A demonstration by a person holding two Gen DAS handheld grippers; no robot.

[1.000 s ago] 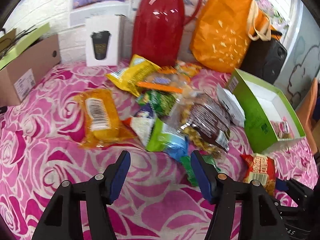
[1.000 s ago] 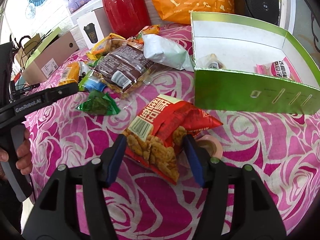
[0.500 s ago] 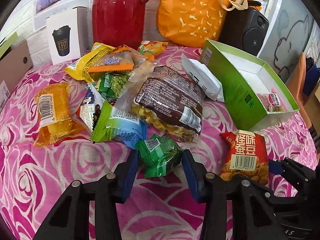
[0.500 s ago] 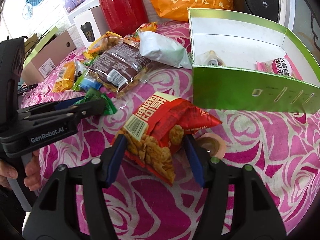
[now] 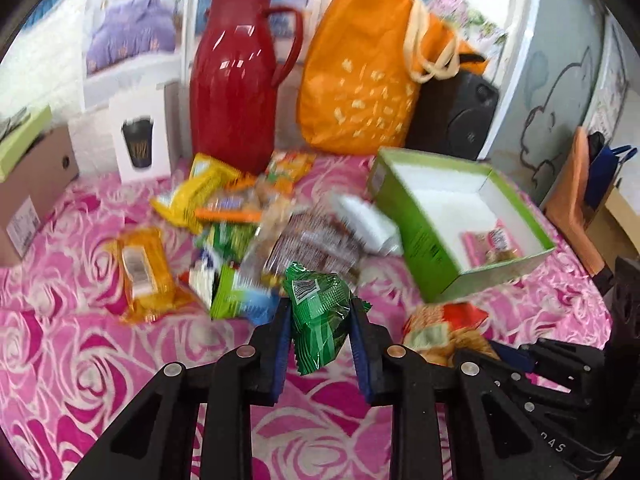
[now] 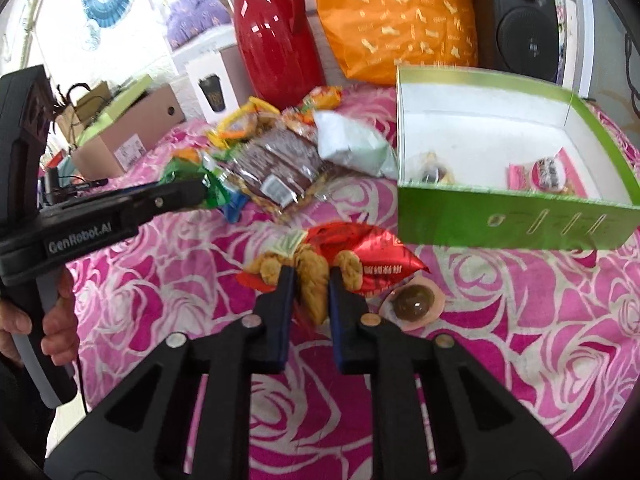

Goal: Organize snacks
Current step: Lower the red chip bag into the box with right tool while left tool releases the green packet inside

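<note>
Progress: early. The green box (image 6: 516, 216), near the right edge of the rose-patterned tablecloth (image 6: 520, 320), holds only a pink packet (image 6: 548, 172) and one small wrapped item (image 6: 430, 170). The snack pile (image 5: 280, 232) at mid-table, in front of the red flask (image 5: 236, 92), is not yet sorted.

Left gripper (image 5: 320, 316): jaws closing, pads pressing both sides of the green packet (image 5: 318, 312); packet upright between the fingers, apparently clear of the cloth.

Right gripper (image 6: 312, 280): jaws closing, pinching the near edge of the red snack bag (image 6: 360, 248); rest of the bag extends beyond the fingertips toward the box.

A round brown item (image 6: 416, 304) lies on the cloth just right of the right fingers.

Remaining, by judgement: carry both packets to the box, then clear the pile.
</note>
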